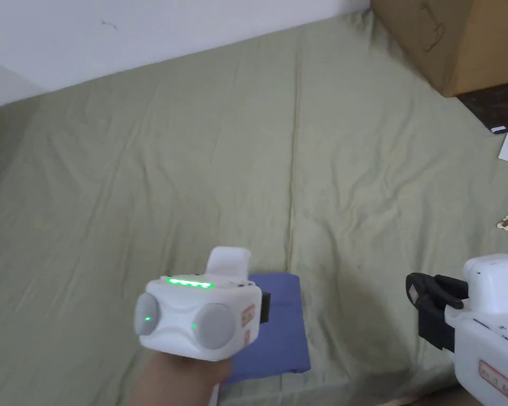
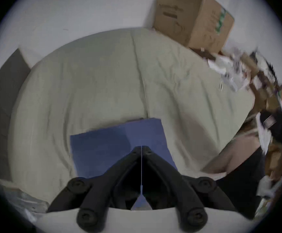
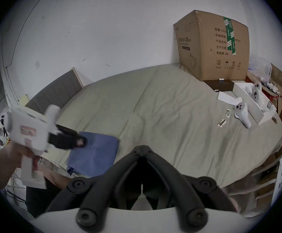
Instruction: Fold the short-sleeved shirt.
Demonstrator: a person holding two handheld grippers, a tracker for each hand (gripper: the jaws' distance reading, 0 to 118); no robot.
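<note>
A bed in wrinkled olive sheet carries a folded blue shirt and a cardboard box.

- The shirt you worked on was a plain blue one, already folded into a compact, roughly rectangular packet with flat, smooth upper layers.
- It lay flat on the olive-green bed sheet, close to the near edge of the bed in front of you.
- In the right gripper view, its near corner looked slightly loose, with a small dark-blue flap poking out.
</note>
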